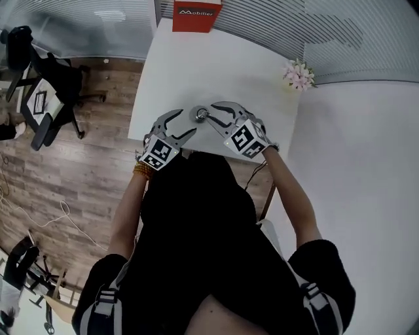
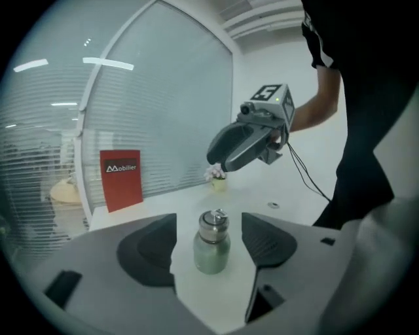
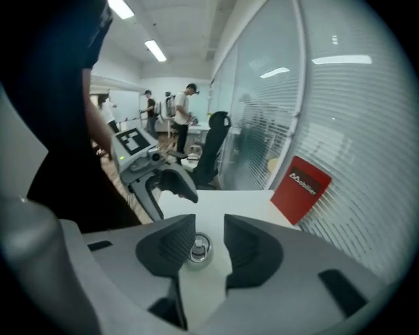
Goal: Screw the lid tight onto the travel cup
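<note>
A small travel cup [image 1: 200,114] with a pale green body [image 2: 211,252] and a steel lid [image 2: 214,222] stands upright on the white table [image 1: 196,72]. My left gripper [image 2: 209,230] is open, its pads on either side of the cup with a gap on each side. In the right gripper view I look down on the lid [image 3: 198,249]. My right gripper [image 3: 209,232] hovers over it with its jaws parted and not pressing on it. In the head view my left gripper [image 1: 186,122] and right gripper [image 1: 209,111] flank the cup.
A red sign [image 1: 196,14] stands at the table's far edge and a small pot of pink flowers [image 1: 299,74] at the far right corner. A black office chair [image 1: 52,85] stands on the wood floor to the left. Glass walls with blinds enclose the table.
</note>
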`<state>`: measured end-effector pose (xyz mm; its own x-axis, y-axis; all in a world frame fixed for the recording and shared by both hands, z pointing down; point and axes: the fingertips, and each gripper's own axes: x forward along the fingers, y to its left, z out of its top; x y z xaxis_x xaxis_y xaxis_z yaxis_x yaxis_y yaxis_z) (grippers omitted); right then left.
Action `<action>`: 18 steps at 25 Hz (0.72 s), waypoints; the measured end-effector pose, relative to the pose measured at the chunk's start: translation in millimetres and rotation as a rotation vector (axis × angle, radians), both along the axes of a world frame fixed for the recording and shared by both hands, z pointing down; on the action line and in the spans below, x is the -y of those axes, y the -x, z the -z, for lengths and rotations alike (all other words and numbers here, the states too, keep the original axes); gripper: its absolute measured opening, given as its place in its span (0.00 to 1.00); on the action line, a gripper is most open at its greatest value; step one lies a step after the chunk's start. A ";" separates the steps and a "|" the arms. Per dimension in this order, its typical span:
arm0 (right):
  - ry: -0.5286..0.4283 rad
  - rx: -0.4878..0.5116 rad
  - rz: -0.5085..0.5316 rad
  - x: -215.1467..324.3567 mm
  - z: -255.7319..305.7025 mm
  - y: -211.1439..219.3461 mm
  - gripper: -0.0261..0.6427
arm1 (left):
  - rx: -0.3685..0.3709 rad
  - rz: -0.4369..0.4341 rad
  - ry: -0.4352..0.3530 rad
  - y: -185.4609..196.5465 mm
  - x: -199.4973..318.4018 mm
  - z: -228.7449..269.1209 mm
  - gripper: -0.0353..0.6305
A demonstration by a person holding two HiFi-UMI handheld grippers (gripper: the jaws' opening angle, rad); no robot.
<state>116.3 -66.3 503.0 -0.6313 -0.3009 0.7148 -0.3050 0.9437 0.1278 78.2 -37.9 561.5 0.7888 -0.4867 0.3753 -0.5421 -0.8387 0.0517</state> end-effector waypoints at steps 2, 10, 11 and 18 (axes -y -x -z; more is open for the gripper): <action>-0.001 -0.097 0.125 -5.2 -13.5 8.6 0.28 | 0.022 -0.071 -0.009 -2.6 5.9 -11.6 0.52; -0.011 -0.375 0.436 -5.0 -50.4 17.2 0.43 | 0.057 -0.241 0.013 -25.0 23.6 -47.0 0.59; -0.018 -0.414 0.491 -6.5 -56.8 16.6 0.43 | 0.058 -0.261 0.018 -27.5 25.3 -51.6 0.60; -0.069 -0.558 0.700 -15.8 -85.9 7.4 0.45 | 0.052 -0.323 0.043 -50.4 24.7 -64.0 0.62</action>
